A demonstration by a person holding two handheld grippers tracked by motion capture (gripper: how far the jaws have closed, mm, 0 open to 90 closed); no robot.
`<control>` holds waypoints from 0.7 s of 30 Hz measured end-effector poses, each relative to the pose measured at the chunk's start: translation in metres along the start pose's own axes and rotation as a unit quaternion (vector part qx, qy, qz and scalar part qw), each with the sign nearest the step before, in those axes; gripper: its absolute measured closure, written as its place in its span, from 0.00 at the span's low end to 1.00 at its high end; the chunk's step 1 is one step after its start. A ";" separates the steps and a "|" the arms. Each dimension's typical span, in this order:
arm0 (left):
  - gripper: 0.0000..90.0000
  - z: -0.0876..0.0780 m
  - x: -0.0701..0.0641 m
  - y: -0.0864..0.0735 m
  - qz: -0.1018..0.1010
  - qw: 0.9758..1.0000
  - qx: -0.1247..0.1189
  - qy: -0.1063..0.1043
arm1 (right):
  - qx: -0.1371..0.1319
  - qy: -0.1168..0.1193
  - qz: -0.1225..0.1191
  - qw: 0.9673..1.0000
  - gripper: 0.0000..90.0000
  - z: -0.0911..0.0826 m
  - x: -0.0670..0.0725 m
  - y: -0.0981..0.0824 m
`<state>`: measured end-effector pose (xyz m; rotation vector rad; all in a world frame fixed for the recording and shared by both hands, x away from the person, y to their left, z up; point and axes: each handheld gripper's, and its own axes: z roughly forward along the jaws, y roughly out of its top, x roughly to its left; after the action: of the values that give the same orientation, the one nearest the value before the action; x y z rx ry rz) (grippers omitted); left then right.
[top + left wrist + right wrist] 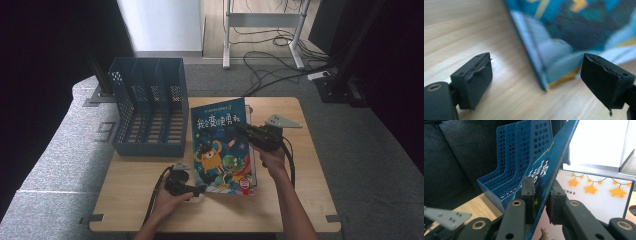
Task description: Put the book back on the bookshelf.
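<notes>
Fingers of the left gripper point(199, 190) stand wide at about seven o'clock on the worktop point(125, 200), with the near left corner of the picture book point(220, 145) lying between them, untouched. Seen from the left gripper view, that corner point(546, 86) rests flat on the wood between both pads. Farther on, at three o'clock, the right gripper point(240, 128) has its fingers pinched narrow on the book's front cover point(544, 170), lifted at a tilt off the starred page point(594, 192). Beyond, at ten o'clock, stands the blue file rack point(150, 105).
</notes>
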<state>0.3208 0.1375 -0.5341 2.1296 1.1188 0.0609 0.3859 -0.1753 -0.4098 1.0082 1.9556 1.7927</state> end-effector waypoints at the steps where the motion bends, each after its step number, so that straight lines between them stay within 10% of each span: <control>1: 0.11 0.000 -0.003 0.000 0.005 1.000 -0.001 0.000 | 0.000 0.000 0.000 1.000 0.86 0.000 0.000 0.000; 21: 0.07 0.012 -0.026 -0.007 0.043 0.999 -0.002 0.013 | -0.004 -0.002 0.000 1.000 0.86 -0.005 0.000 -0.002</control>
<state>0.3039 0.1136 -0.5398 2.1783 1.0405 0.1326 0.3826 -0.1788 -0.4105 1.0082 1.9439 1.7975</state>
